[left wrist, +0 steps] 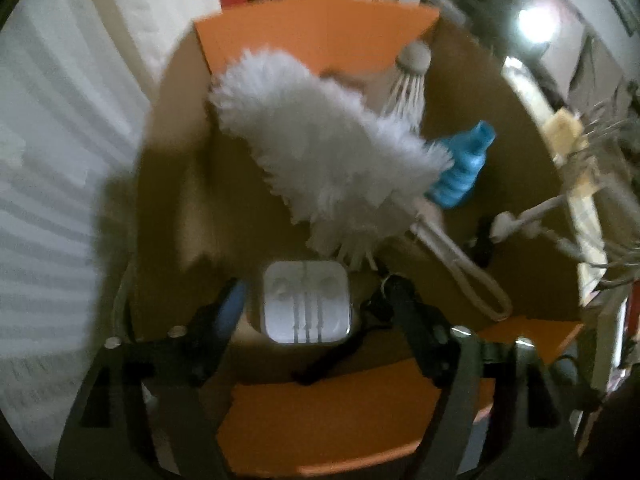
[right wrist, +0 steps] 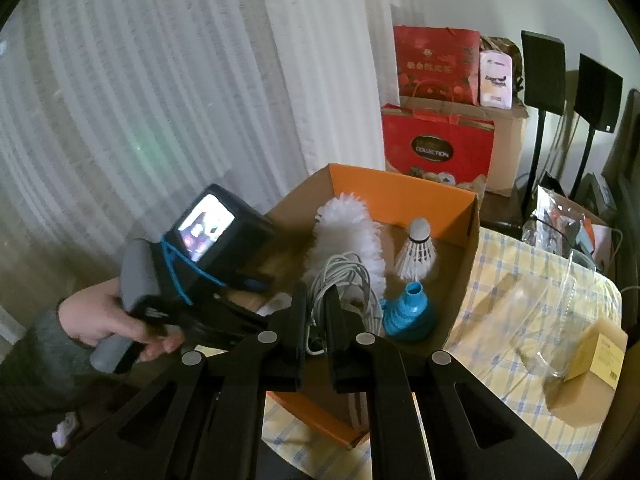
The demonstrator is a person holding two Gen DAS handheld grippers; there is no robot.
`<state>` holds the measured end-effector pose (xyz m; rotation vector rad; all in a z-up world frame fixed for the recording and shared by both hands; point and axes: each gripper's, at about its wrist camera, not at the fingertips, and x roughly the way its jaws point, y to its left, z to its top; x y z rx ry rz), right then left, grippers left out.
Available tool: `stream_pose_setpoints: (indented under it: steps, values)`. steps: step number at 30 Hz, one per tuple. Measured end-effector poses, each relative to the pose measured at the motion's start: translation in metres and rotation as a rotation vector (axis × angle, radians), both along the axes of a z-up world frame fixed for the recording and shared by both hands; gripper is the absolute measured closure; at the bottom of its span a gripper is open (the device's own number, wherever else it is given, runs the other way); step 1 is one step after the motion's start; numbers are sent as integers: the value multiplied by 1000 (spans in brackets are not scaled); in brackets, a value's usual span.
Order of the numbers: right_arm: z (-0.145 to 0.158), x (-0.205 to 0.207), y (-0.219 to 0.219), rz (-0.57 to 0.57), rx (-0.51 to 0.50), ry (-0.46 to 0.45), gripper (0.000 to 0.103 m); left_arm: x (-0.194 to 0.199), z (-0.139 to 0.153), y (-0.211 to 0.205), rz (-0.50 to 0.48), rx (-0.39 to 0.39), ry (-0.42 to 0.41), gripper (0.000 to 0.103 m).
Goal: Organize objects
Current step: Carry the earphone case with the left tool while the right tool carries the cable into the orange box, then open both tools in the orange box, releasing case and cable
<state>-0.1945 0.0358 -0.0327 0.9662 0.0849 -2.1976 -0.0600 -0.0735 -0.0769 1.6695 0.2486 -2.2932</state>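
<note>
A cardboard box with orange flaps holds a white fluffy duster, a shuttlecock, a blue ribbed bottle and a white earphone case. My left gripper is open inside the box, its fingers on either side of the earphone case. My right gripper is shut on a coiled grey cable above the box. In that view the duster, shuttlecock and blue bottle lie in the box.
The box sits on a table with a yellow checked cloth. A clear plastic container and a small tan box lie at the right. Red gift bags and speakers stand behind. White curtains hang at the left.
</note>
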Motion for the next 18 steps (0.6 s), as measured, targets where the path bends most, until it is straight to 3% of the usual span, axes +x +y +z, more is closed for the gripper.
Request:
stream_pose_setpoints:
  steps: [6,18]
  values:
    - [1,-4,-4,8,-1,0,96,35,44,-4,30,57,148,16]
    - [-21,-5,-54,104,33,-71,96,51,77,-26,75,11,233,16]
